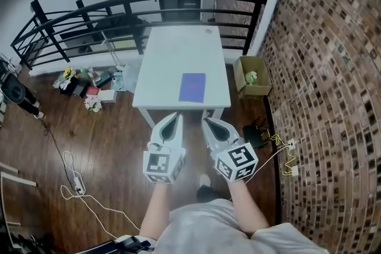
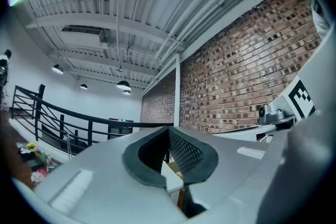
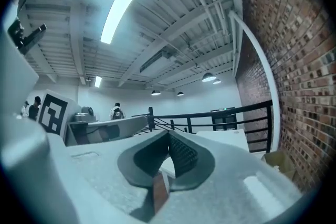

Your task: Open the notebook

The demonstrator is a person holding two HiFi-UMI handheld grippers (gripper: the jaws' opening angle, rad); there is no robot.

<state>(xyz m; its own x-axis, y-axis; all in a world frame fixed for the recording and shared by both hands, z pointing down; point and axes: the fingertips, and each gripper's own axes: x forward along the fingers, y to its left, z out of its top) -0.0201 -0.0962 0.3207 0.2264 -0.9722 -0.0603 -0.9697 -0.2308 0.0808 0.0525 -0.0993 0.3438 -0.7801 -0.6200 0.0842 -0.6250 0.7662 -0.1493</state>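
Note:
A closed blue-purple notebook [image 1: 192, 87] lies flat on the near half of a white table [image 1: 172, 50] in the head view. Both grippers hang in the air short of the table's near edge, side by side and pointing level toward it. My left gripper [image 1: 174, 116] is shut with nothing in it. My right gripper [image 1: 208, 122] is shut and empty too. In the left gripper view the left gripper [image 2: 168, 128] shows its jaws meeting at the tip. In the right gripper view the right gripper [image 3: 169, 134] is likewise closed, with the table top [image 3: 223, 136] beyond it.
A black railing [image 1: 119, 9] curves behind the table. A brick wall [image 1: 321, 68] runs along the right. An open cardboard box [image 1: 252, 75] stands right of the table. Bags and flowers [image 1: 83, 83] clutter the floor at left. Cables [image 1: 77, 184] trail over the wooden floor.

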